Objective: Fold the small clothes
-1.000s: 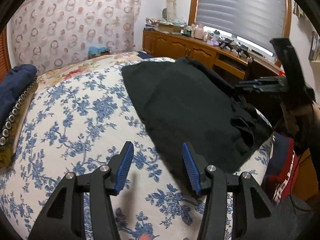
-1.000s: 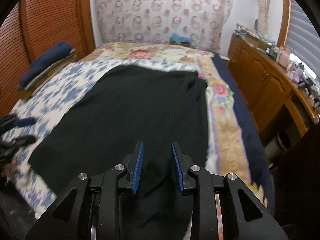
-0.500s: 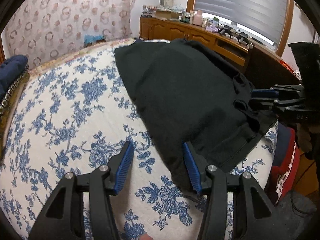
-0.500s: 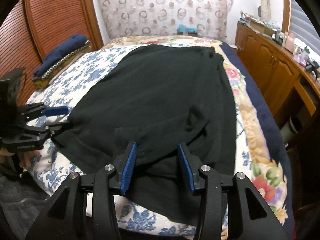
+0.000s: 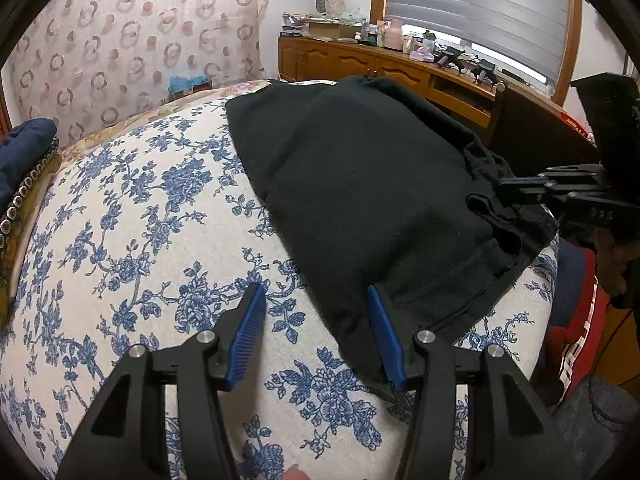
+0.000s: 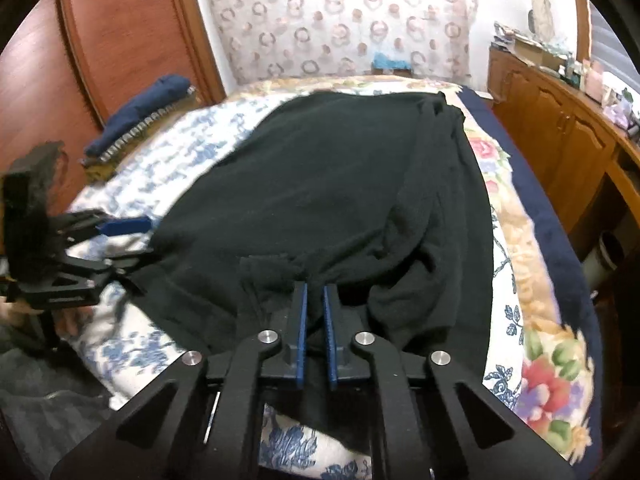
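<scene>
Right gripper has just closed, clamped on garment hem; left gripper apart astride corner. Lift can start.

- The left wrist view looks forward and down along the left claw, close above the bed, facing the window side.
- The right wrist view looks along the right claw, facing the headboard wall.
- Both views share the black garment; each view shows the other claw.
</scene>
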{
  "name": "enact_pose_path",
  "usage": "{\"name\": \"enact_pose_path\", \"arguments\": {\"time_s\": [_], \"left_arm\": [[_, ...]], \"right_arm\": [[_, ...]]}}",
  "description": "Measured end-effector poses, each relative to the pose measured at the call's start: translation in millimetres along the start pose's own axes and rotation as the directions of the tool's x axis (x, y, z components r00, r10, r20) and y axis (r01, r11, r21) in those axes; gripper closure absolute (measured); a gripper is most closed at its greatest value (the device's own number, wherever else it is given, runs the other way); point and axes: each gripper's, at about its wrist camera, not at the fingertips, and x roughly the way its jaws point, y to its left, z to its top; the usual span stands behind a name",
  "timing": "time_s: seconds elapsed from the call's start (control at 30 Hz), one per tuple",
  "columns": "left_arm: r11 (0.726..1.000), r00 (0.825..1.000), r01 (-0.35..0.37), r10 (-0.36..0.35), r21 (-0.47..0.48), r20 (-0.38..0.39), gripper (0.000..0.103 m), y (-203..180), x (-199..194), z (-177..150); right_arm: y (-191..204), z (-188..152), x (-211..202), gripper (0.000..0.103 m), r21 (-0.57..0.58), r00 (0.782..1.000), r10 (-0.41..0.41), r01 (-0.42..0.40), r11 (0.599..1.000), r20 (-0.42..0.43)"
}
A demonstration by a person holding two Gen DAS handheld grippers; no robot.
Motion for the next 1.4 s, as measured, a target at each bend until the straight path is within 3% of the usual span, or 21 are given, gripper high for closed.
{"name": "enact_pose_path", "arguments": {"time_s": [0.17, 0.27, 0.4, 0.63, 0.8, 0.87, 0.97, 1.4], "left_arm": [[1.0, 1.0, 0.0, 0.0, -0.001, 0.0, 0.051, -1, 0, 0], [1.0, 1.0, 0.001, -0.001, -0.002, 0.0, 0.051, -1, 0, -1], [1.0, 1.0, 0.0, 0.0, -0.002, 0.0, 0.051, -1, 0, 0], [1.0, 1.0, -0.002, 0.002, 0.0, -0.001, 0.05, -1, 0, 0], [1.0, 1.0, -0.002, 0.002, 0.001, 0.0, 0.05, 0, 0, 0], [1.0, 1.0, -0.003, 0.003, 0.002, -0.001, 0.05, 0, 0, 0], [1.0, 1.0, -0.002, 0.002, 0.002, 0.0, 0.05, -1, 0, 0], [1.0, 1.0, -0.003, 0.003, 0.005, -0.016, 0.05, -1, 0, 1]], "right_arm": [[-6, -2, -24, 0.101, -0.032, 1.0, -0.029, 0.029, 0.999, 0.008], [-12, -4, -38, 0.101, -0.069, 0.996, -0.088, 0.086, 0.994, -0.019], [-26, -16, -45, 0.101, -0.13, 0.974, -0.2, 0.187, 0.974, -0.102], [-36, -16, -51, 0.101, -0.11, 0.971, -0.213, 0.201, 0.973, -0.108], [-33, -8, -59, 0.084, -0.089, 0.968, -0.245, 0.239, 0.967, -0.063], [-33, -5, -60, 0.064, -0.079, 0.967, -0.251, 0.247, 0.966, -0.053], [-37, -6, -55, 0.055, -0.043, 0.967, -0.25, 0.249, 0.968, -0.04], [-46, -24, -20, 0.053, 0.041, 0.974, -0.203, 0.208, 0.977, -0.098]]}}
